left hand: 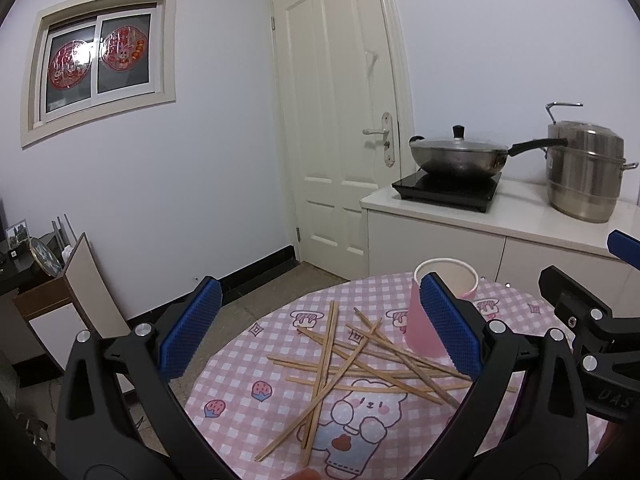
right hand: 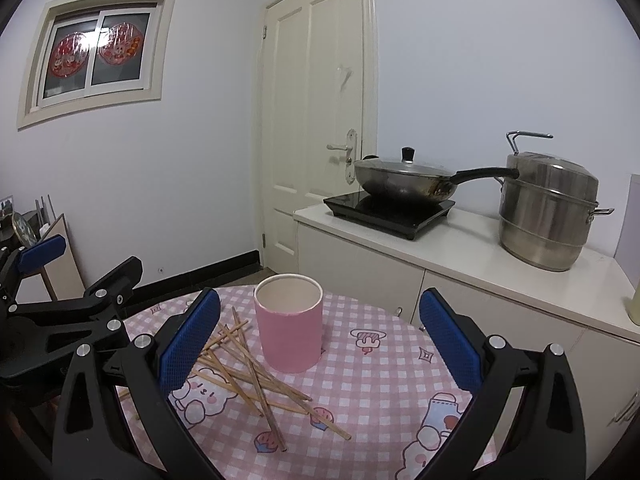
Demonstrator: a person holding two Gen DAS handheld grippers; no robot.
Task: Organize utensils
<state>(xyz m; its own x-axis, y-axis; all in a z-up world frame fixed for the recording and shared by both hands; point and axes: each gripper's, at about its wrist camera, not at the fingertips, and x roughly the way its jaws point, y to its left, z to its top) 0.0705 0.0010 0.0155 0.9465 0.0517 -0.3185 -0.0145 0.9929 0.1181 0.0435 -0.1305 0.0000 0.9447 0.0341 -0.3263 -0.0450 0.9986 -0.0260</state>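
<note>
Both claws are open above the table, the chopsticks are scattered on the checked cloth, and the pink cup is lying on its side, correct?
Not quite: the pink cup stands upright with its open mouth facing up, as the right wrist view shows. The rest holds: the left claw and right claw are open, and the chopsticks lie scattered on the checked cloth.

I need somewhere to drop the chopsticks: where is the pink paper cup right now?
The pink paper cup stands upright and empty on the pink checked tablecloth, centred between the open right gripper fingers, just right of the scattered wooden chopsticks.
</note>
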